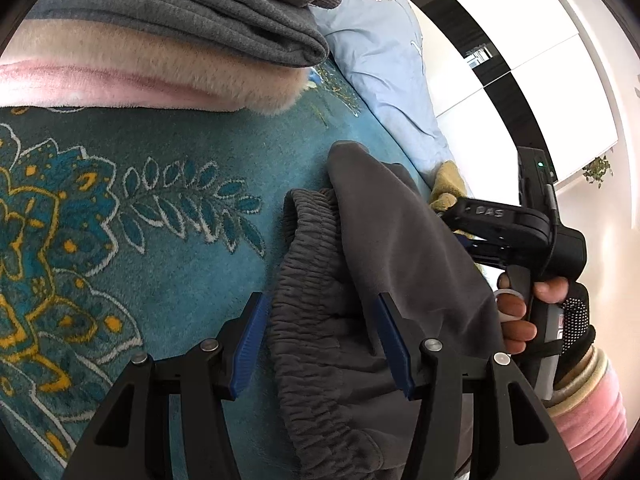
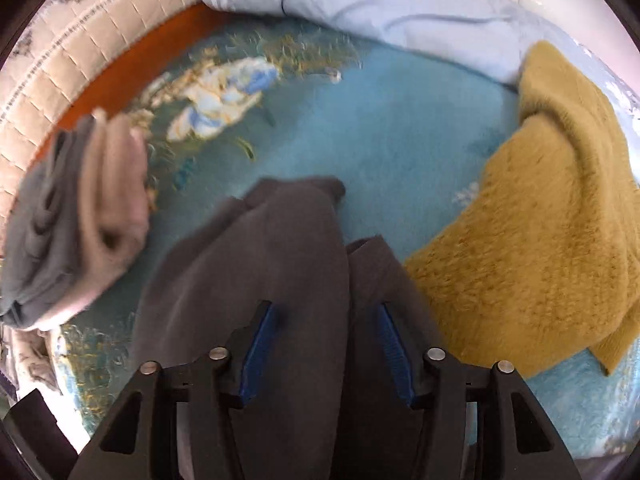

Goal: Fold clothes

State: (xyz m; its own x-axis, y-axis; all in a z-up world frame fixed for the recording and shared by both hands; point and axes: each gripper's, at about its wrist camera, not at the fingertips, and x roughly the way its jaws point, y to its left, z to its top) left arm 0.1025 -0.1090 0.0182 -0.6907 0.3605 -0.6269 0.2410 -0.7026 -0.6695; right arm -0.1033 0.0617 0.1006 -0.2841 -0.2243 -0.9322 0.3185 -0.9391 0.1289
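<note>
Dark grey sweatpants (image 1: 360, 280) with a gathered elastic waistband lie bunched on the teal floral blanket (image 1: 160, 200). My left gripper (image 1: 320, 300) is open, its blue pads (image 1: 252, 344) on either side of the waistband. My right gripper (image 2: 326, 312) is open too, with folds of the same grey pants (image 2: 260, 280) lying between its blue pads (image 2: 394, 344). In the left wrist view the right gripper's black body (image 1: 520, 232) sits at the right, held by a hand. A stack of folded clothes (image 1: 180, 40), grey on beige and pink, lies at the far left.
A mustard knitted sweater (image 2: 540, 220) lies at the right of the pants. A light blue quilt (image 2: 380, 0) runs along the far side of the bed. The folded stack shows at left in the right wrist view (image 2: 72, 220). A quilted headboard cover (image 2: 80, 40) is behind it.
</note>
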